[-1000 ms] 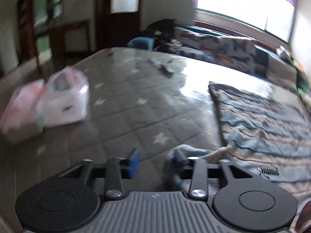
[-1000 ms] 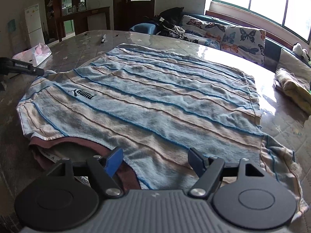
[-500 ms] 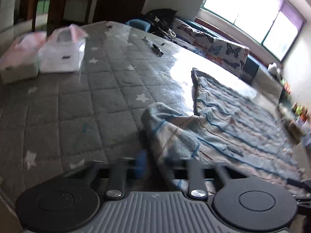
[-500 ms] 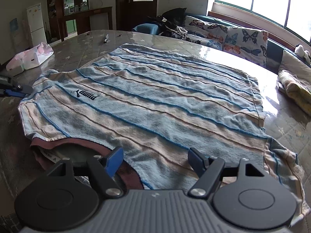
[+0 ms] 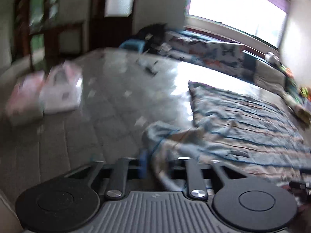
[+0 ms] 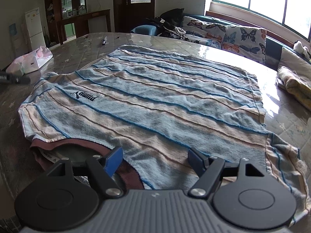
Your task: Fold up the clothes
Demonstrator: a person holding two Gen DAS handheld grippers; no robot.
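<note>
Clutter sits well apart from the striped shirt, which lies flat on the counter: two pale tissue packs at the far left, one marker beyond, one folded cloth at the right edge. Bare counter rings the shirt. The left gripper pinches a bunched sleeve; the right gripper hangs spread over the collar.

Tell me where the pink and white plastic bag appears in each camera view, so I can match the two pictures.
Left wrist view: the plastic bag is at the left, blurred, on the table.
Right wrist view: the plastic bag is at the far left edge, on the table.
Shared landmark: the striped shirt lies to the right of it in both.
</note>
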